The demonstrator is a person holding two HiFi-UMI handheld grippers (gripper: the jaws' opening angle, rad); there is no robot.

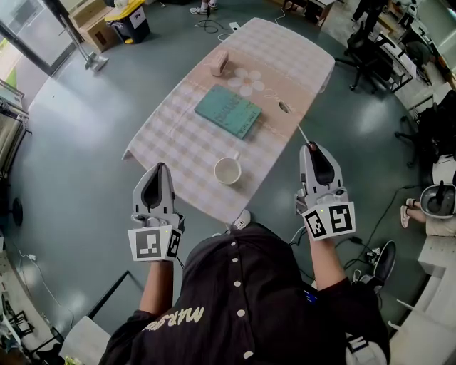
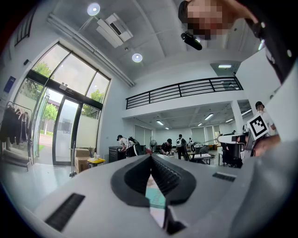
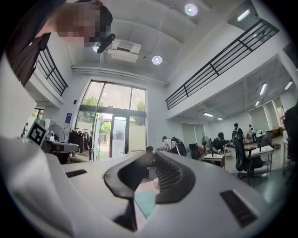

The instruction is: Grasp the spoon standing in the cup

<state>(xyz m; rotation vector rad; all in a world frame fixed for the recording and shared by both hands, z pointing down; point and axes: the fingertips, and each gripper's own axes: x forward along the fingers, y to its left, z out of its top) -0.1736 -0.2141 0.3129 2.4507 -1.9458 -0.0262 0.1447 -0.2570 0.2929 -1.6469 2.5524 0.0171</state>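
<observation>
A white cup [image 1: 228,171] stands near the front edge of the cloth-covered table [image 1: 178,146], and nothing shows inside it. My right gripper [image 1: 311,147] hangs off the table's right front corner, shut on the end of a thin spoon [image 1: 302,134] that sticks out past the tips toward the table. In the right gripper view the spoon [image 3: 149,149] is a small dark knob at the tips of the gripper [image 3: 150,152]. My left gripper [image 1: 158,168] is held left of the cup, off the table edge. Its tips [image 2: 150,158] meet with nothing between them.
A teal book [image 1: 228,111] lies mid-table behind the cup, and a pink box [image 1: 219,63] stands at the far end. A yellow-lidded bin [image 1: 130,18] and cardboard boxes sit on the floor at the far left. Office chairs [image 1: 370,50] and desks stand to the right.
</observation>
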